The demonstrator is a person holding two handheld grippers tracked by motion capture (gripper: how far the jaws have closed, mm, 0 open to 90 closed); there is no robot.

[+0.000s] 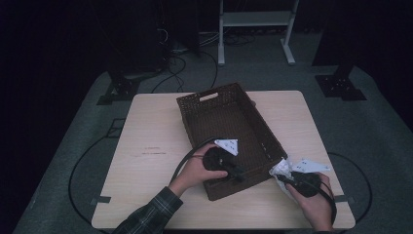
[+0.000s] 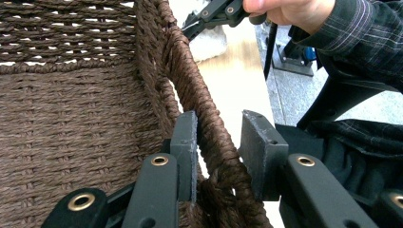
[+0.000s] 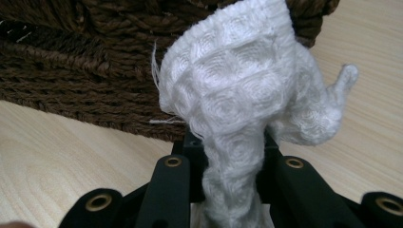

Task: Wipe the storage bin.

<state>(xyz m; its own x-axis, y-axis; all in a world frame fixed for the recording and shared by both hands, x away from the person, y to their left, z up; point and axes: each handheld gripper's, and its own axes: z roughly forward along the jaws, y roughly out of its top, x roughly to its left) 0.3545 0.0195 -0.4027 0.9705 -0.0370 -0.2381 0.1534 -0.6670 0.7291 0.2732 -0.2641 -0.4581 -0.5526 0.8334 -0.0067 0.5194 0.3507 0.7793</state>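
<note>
Right gripper pinches a white knit cloth at lower right, just beside the wicker basket. Left gripper straddles the rim, one pad apart. Cloth might snag the weave, dragging the basket.

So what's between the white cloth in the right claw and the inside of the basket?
The basket's woven near-right corner wall. In the right gripper view the white cloth, pinched in the right claw, sits just outside that brown wall; the high view shows the same.
</note>
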